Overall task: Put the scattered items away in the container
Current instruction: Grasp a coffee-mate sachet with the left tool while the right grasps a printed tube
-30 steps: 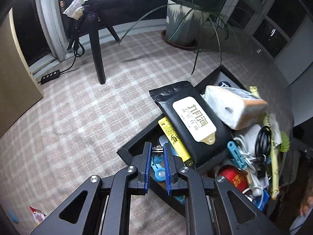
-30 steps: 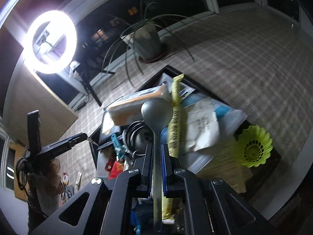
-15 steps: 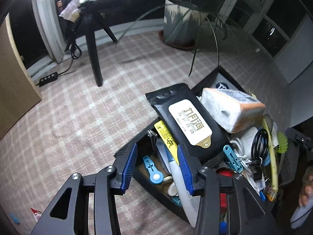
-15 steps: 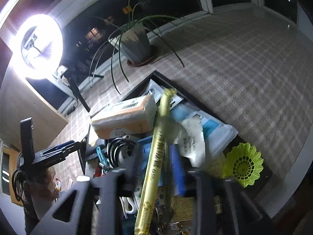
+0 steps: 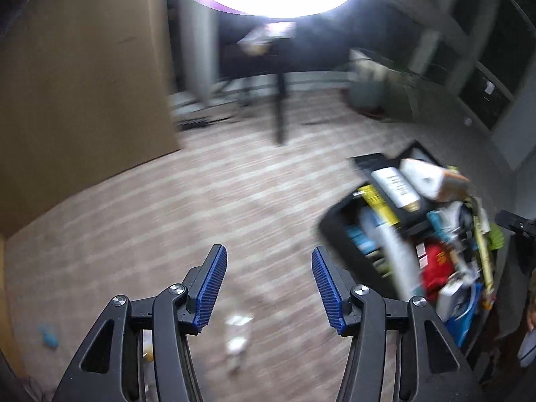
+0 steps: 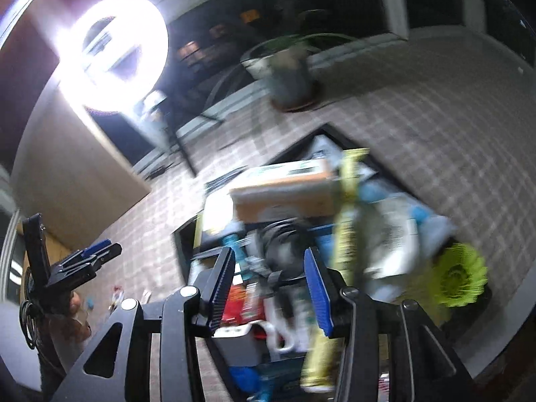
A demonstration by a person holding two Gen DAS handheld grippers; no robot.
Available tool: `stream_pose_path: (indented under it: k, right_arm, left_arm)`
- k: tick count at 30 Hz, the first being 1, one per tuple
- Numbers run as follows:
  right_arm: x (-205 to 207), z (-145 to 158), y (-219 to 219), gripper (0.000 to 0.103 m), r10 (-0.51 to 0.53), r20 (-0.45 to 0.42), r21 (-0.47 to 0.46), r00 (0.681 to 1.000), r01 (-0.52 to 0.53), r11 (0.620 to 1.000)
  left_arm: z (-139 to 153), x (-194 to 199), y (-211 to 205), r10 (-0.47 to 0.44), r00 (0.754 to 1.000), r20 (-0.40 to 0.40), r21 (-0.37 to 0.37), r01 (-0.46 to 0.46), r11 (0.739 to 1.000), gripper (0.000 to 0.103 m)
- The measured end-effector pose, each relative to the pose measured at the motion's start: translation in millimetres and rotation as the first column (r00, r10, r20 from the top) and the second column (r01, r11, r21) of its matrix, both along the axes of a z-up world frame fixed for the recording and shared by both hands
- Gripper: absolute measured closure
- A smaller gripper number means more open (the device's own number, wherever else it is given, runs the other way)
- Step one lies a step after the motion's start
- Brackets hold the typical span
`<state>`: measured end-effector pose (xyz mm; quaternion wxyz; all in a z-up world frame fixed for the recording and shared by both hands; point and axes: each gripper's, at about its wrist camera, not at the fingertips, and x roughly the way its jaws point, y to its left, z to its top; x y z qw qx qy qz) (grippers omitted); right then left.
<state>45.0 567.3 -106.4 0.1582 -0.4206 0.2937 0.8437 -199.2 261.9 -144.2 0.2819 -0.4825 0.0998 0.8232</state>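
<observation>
- Left gripper (image 5: 268, 288): jaws have just been opening and stand apart with nothing between them, over bare checked carpet (image 5: 207, 207), off to the side of the black tray (image 5: 330, 231).
- Right gripper (image 6: 268, 288): jaws likewise just been opening, released and empty, hovering over the tray's heaped contents.
- Tray sits on the carpet, piled above its rim: tissue pack (image 6: 284, 187), long yellow sachet (image 6: 345, 207), coiled cable, neon-green shuttlecock (image 6: 459, 276) at the near corner.
- Stray items left on the carpet: a small pale wrapper (image 5: 238, 335) just ahead of the left gripper, and a small blue piece (image 5: 48, 333) far left. Both blurred.
- Judgement: the wrapper looks light, thin and crinkly, likely slippery. Pinch it across its middle, pads low to the carpet.
- The blue piece looks small and rigid; grip it across its narrow side.
</observation>
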Motion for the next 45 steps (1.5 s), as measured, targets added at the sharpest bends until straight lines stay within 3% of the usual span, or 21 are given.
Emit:
stream_pose_path:
  k: [4, 8, 15, 19, 23, 30, 35, 40, 45]
  right_arm:
    - [-35.1, -5.5, -52.2, 0.060, 0.148, 0.013, -0.004, 0.989, -0.148, 0.989]
    - [-68.2, -23.3, -105.2, 0.060, 0.262, 0.038, -0.043, 0.964, -0.260, 0.965]
    - [-117.2, -61.9, -203.3, 0.060, 0.439, 0.083, -0.135, 0.895, -0.426, 0.894]
    - [-135.7, -84.0, -249.2, 0.060, 0.509, 0.091, -0.210, 0.856, -0.483, 0.850]
    - [-148.5, -102.5, -285.8, 0.060, 0.553, 0.093, -0.282, 0.828, -0.510, 0.812]
    - [-164.0, -126.3, -336.6, 0.060, 0.592, 0.140, -0.318, 0.794, -0.530, 0.786]
    - [-175.0, -137.2, -368.4, 0.064, 0.607, 0.192, -0.291, 0.771, -0.547, 0.785]
    - [-182.0, -141.2, -393.1, 0.065, 0.604, 0.251, -0.219, 0.757, -0.563, 0.797]
    - [-186.1, -139.4, -411.4, 0.065, 0.593, 0.296, -0.137, 0.749, -0.581, 0.802]
  left_arm:
    - [-9.5, -1.2, -74.6, 0.127, 0.992, 0.026, -0.020, -0.126, 0.992, 0.038]
    - [-30.4, 8.6, -146.7, 0.245, 0.967, 0.065, -0.050, -0.242, 0.969, 0.027]
    - [-65.4, 38.0, -215.6, 0.327, 0.938, 0.119, -0.078, -0.319, 0.945, 0.027]
    - [-73.4, 62.4, -221.7, 0.307, 0.945, 0.116, -0.061, -0.301, 0.952, 0.027]
    - [-80.0, 84.0, -213.9, 0.228, 0.972, 0.060, -0.111, -0.220, 0.969, 0.027]
    - [-90.2, 92.2, -224.8, 0.169, 0.985, 0.018, -0.179, -0.163, 0.970, 0.027]
    - [-105.6, 87.5, -225.2, 0.079, 0.996, 0.031, -0.217, -0.071, 0.974, 0.027]
    - [-123.6, 87.5, -222.5, 0.020, 0.999, 0.031, -0.279, -0.010, 0.960, 0.027]
    - [-129.5, 78.5, -237.2, 0.074, 0.995, 0.062, -0.205, -0.060, 0.977, 0.027]
